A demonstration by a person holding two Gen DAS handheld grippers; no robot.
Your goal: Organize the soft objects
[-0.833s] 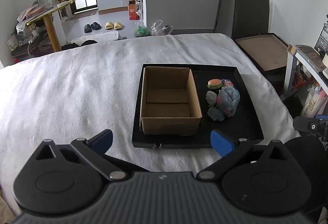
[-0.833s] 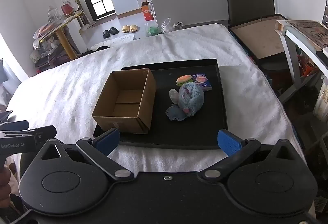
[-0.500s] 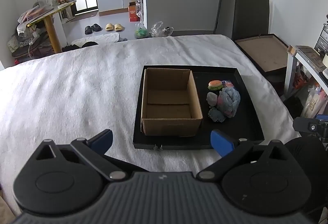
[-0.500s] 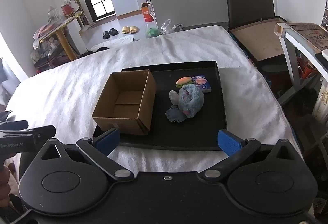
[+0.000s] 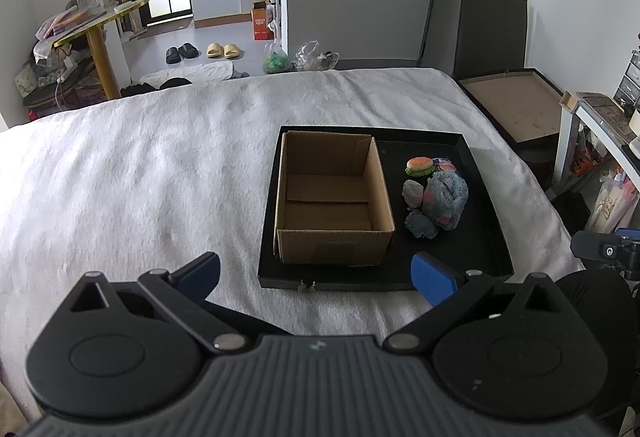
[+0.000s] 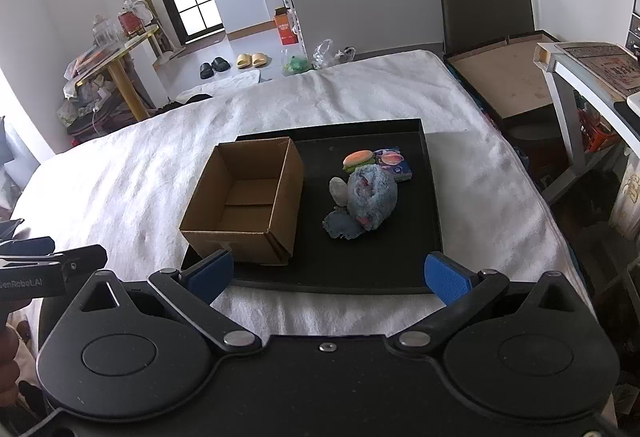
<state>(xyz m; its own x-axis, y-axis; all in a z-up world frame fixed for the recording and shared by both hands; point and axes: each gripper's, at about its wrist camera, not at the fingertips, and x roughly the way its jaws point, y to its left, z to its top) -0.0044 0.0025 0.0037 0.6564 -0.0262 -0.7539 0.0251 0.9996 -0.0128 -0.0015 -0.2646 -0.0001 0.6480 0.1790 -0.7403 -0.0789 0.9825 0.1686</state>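
While both grippers hover short of the tray (image 5: 490,205), nothing is grasped
Left gripper (image 5: 316,273) jaws spread; right gripper (image 6: 326,271) jaws spread; plush toy (image 6: 372,197) mid-right on tray, beside cardboard box (image 6: 244,201) at left edge.

Brown cardboard box (image 6: 244,205) on black tray (image 6: 434,205); white bed cover (image 6: 120,177). Blue-grey fuzzy plush (image 6: 372,197) with pink patches, orange-green burger toy (image 6: 359,159), purple patterned block (image 6: 394,161). Blue tool pads (image 6: 442,277).

One cardboard box (image 6: 245,200), one black tray (image 6: 434,209), four soft toys (image 6: 372,195), two tools (image 6: 326,273)
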